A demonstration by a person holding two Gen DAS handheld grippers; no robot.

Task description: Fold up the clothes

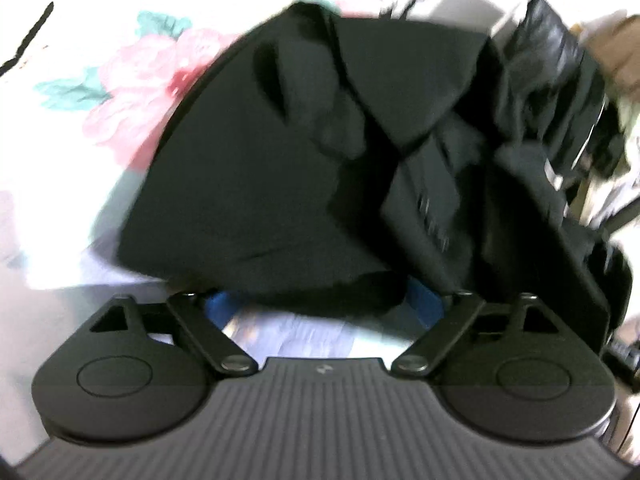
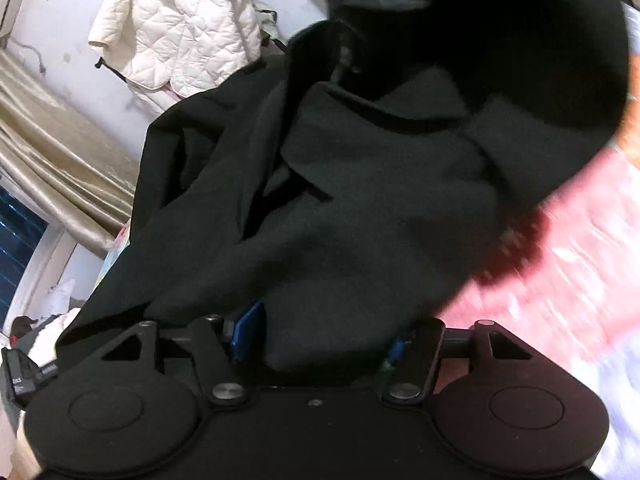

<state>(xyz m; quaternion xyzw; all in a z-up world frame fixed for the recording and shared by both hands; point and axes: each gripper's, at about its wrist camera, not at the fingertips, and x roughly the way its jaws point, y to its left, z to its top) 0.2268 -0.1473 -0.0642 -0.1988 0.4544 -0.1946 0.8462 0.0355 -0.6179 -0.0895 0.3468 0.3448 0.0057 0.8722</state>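
Note:
A black coat-like garment [image 1: 260,160] lies in a crumpled heap on a floral bedsheet [image 1: 132,72]. Its near hem drapes over my left gripper [image 1: 320,300] and hides the fingertips. That gripper's jaws stand wide apart, with only the blue pads [image 1: 218,304] showing at the sides. In the right wrist view the same black garment [image 2: 360,200] fills the middle, its lapel folds upward. My right gripper [image 2: 324,336] has its jaws drawn partway in on a thick wad of the cloth, and the fingertips are buried in the fabric.
A white quilted jacket [image 2: 176,20] hangs on the wall at upper left. A beige curtain [image 2: 52,152] and a dark window [image 2: 16,232] are at left. Loose clothes [image 2: 60,312] are piled at lower left. The pink sheet [image 2: 560,260] spreads right. Dark shiny items [image 1: 560,80] lie beyond the garment.

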